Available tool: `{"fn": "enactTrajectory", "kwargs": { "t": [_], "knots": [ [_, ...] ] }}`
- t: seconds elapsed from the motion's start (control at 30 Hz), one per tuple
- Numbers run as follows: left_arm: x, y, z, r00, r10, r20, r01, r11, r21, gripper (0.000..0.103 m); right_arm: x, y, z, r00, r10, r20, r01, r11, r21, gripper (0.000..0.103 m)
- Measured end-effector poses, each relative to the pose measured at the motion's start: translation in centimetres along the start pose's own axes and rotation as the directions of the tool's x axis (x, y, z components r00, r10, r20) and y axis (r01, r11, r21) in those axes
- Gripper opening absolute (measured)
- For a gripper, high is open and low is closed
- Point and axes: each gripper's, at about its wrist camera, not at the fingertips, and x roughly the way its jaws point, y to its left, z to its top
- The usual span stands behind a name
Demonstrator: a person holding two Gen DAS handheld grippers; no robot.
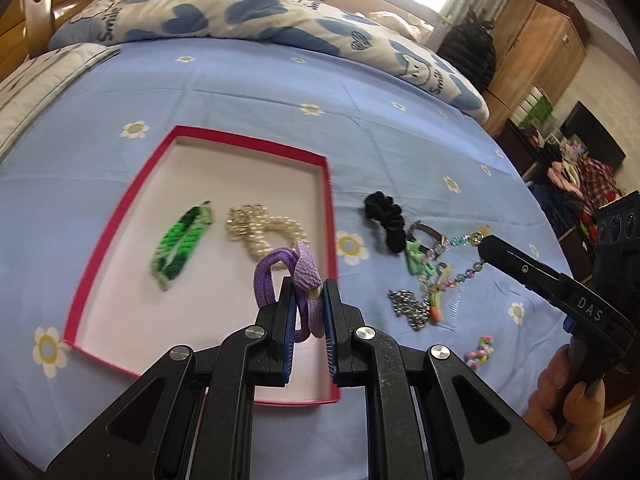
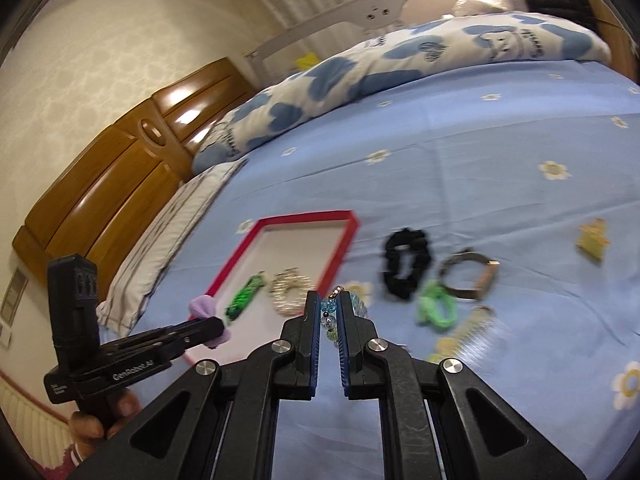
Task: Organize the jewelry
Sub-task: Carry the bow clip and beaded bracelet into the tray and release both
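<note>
- The left gripper (image 1: 307,292) is clamped on a purple hair tie (image 1: 280,276); its fabric bow sits pinched between the blue pads while the elastic loop sticks out to the left of the left finger.
- That gripper hangs above the near right part of the red-rimmed box (image 1: 120,216), whose pale floor shows under the fingers.
- In the box lie a green braided bracelet (image 1: 180,240) and, just right of it, a pearl bead bracelet (image 1: 260,228); the two are near each other but apart.
- The right gripper (image 2: 329,312) has its jaws nearly together on a beaded chain (image 2: 330,316) of blue, clear and green beads, which runs up between the pads near their tips.
- From the left wrist view the same chain (image 1: 464,272) trails from the right gripper's tip down toward the pile on the sheet.
- Outside the box, to its right on the blue flowered bedsheet (image 1: 240,92), lie a black scrunchie (image 1: 386,216), a dark band with a metal clasp (image 2: 466,276), a green bow clip (image 2: 436,308), a silver chain bracelet (image 1: 408,306), a clear hair comb (image 2: 476,332) and a pastel bead bracelet (image 1: 480,354).
- A gold ornament (image 2: 592,238) lies well apart, farther right on the sheet.
- A folded quilt (image 1: 240,12) with blue hearts lies along the far edge of the bed.
</note>
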Motion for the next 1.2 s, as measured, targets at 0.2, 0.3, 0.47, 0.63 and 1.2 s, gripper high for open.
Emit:
{"fn": "enactTrajectory", "kwargs": {
  "t": [0.2, 0.3, 0.47, 0.63, 1.2],
  "knots": [
    [-0.5, 2.5, 0.1, 0.999, 0.033, 0.011, -0.032, 0.999, -0.029, 0.011, 2.7, 3.1, 0.3, 0.997, 0.065, -0.028, -0.066, 0.998, -0.025, 0.007],
    [-0.2, 3.8, 0.3, 0.998, 0.058, 0.009, -0.058, 0.998, -0.036, 0.011, 4.4, 4.5, 0.3, 0.995, 0.088, -0.048, -0.09, 0.995, -0.039, 0.007],
    [0.9, 6.2, 1.1, 0.995, 0.1, -0.009, -0.101, 0.994, -0.051, 0.011, 7.7, 6.3, 0.4, 0.988, 0.125, -0.091, -0.129, 0.991, -0.036, 0.007],
    [2.5, 8.1, 2.0, 0.99, 0.141, -0.029, -0.142, 0.988, -0.064, 0.011, 10.9, 7.4, 0.5, 0.98, 0.155, -0.121, -0.16, 0.987, -0.028, 0.007],
    [7.0, 9.1, 2.1, 0.97, 0.215, -0.115, -0.22, 0.975, -0.039, 0.013, 16.1, 3.5, -1.4, 0.968, 0.029, -0.251, -0.029, 1.0, 0.002, 0.008]
  ]
}}
